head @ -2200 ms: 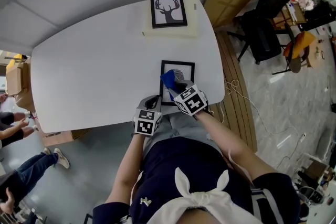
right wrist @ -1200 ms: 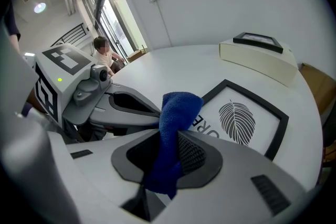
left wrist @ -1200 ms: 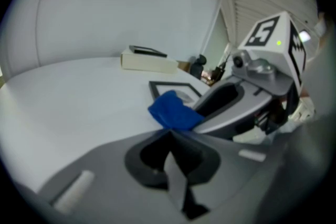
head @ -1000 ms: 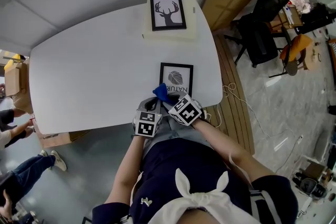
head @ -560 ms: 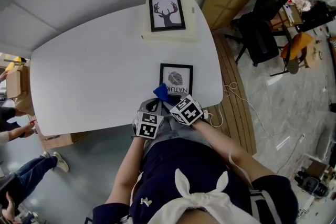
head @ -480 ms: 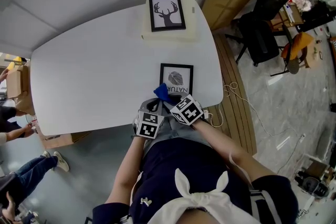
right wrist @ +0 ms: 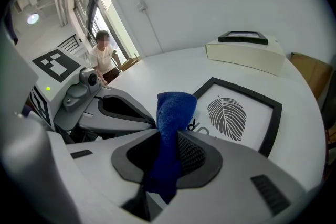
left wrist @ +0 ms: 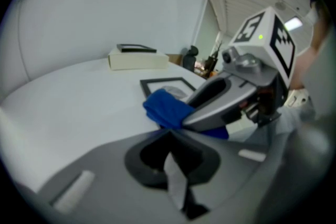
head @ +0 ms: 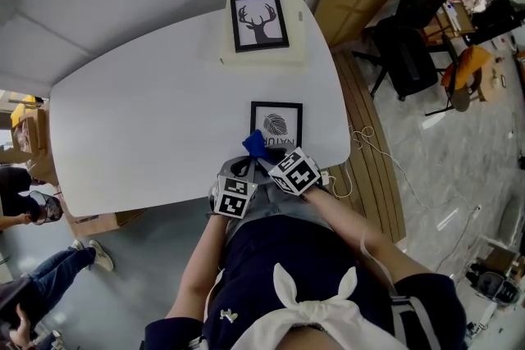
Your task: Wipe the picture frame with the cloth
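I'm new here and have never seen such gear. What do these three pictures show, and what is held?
No robot here: a person holds a two-jaw gripper in each hand. One picture looks down from a head camera; the other two look along each gripper's jaws. The right gripper is shut on a blue cloth, near a black-framed leaf print lying on the white table. The left gripper is shut and empty. Farther off, a black-framed deer picture sits on a cream box.
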### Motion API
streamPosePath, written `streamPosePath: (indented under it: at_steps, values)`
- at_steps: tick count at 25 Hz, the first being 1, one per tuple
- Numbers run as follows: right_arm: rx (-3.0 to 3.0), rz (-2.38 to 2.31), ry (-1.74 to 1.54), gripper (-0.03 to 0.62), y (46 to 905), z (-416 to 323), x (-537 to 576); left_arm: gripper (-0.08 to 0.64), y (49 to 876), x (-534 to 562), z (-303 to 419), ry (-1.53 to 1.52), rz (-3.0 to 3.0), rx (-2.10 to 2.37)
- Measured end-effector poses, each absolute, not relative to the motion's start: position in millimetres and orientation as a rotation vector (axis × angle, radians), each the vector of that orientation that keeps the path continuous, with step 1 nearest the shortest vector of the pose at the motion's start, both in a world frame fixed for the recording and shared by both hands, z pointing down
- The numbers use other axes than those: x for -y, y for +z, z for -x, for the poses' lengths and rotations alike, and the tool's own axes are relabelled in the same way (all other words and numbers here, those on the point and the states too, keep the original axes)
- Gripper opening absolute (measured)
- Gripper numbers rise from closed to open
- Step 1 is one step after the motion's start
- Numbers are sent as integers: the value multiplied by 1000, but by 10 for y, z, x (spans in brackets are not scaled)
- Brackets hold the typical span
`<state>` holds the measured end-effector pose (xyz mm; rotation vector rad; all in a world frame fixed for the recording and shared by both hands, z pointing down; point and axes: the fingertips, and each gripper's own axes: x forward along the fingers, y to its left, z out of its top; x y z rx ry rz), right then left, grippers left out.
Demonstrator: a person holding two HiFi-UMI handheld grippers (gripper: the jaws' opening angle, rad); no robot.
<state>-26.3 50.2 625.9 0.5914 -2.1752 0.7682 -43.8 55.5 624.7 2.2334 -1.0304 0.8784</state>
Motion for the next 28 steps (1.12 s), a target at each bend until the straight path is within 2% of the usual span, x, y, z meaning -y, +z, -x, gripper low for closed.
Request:
streamPosePath:
  at_steps: [28]
  values:
    - [2115,-689,686,87,6269,-106,-161,3,6249,-570,440,862,-2224,1000]
